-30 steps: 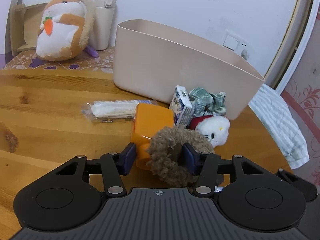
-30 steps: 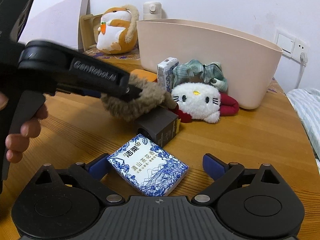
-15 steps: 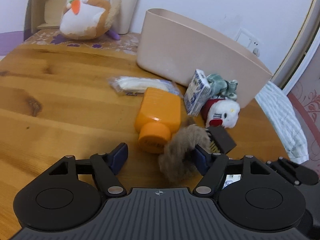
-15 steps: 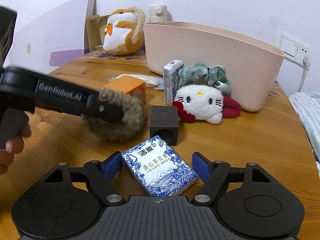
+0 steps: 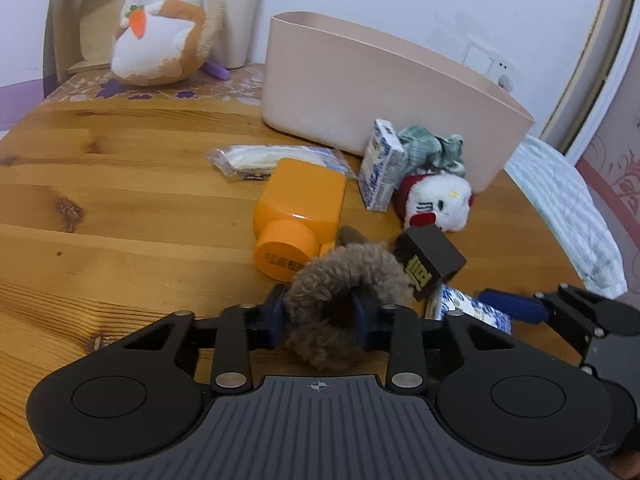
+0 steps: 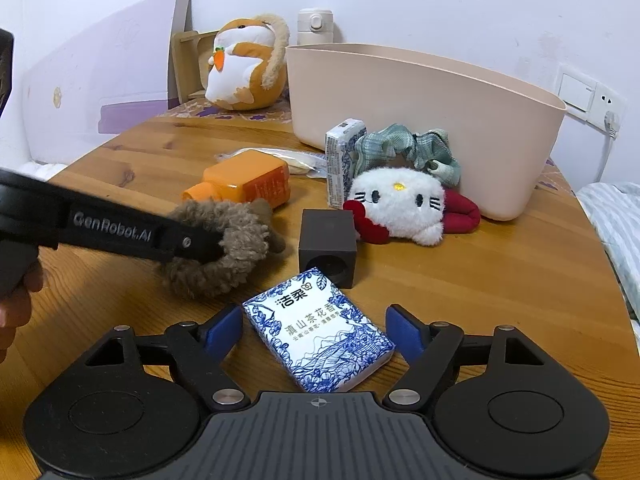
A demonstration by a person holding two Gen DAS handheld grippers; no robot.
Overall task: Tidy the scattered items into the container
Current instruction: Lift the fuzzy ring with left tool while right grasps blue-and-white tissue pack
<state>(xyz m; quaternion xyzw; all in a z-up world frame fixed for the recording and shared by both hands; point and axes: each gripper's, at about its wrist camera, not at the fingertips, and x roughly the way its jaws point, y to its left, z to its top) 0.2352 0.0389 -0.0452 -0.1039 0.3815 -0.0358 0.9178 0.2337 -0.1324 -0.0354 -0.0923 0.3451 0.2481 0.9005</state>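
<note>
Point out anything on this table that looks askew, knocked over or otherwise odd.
The orange bottle lies on its side, cap toward the left gripper, whose fingers have just closed on the brown furry scrunchie. One blue-and-white tissue pack stands on end beside the beige container. Nothing looks spilled or damaged.

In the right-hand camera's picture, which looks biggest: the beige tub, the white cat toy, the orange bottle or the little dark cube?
1. Beige tub, clearly.
2. White cat toy.
3. Orange bottle, close to the cat toy, so that order is unsure.
4. Dark cube, smallest, though nearer the camera.
</note>
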